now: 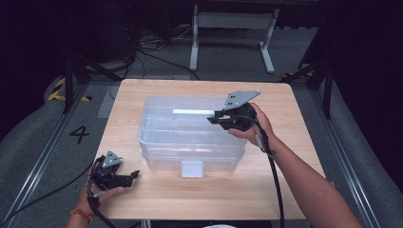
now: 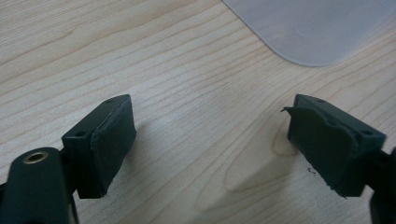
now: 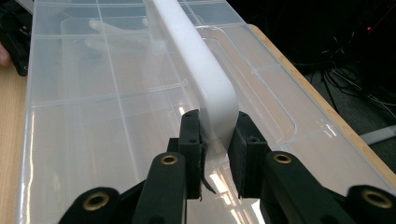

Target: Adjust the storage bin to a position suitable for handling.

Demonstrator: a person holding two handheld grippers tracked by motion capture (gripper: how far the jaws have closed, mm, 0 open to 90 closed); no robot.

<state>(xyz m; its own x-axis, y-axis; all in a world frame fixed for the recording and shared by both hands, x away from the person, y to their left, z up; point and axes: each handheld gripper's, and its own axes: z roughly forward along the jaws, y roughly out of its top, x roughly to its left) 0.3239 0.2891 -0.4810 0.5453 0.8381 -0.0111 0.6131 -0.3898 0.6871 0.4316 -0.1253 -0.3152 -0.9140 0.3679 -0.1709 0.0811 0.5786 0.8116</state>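
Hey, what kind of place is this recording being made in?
Probably a lab or recording studio, not a home: a lone wooden table sits between floor rails, cables sprawl over grey carpet, and hazard tape marks the floor beside dark curtains.

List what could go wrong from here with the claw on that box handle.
1. The right claw pinches the white handle at its very end, so a lift may tilt the clear plastic box or let the handle slip out.
2. The front latch looks closed, though that is hard to confirm; if it is loose, the lid could pop open.
3. The left claw rests open on the table, apart from the box, so nothing steadies it.
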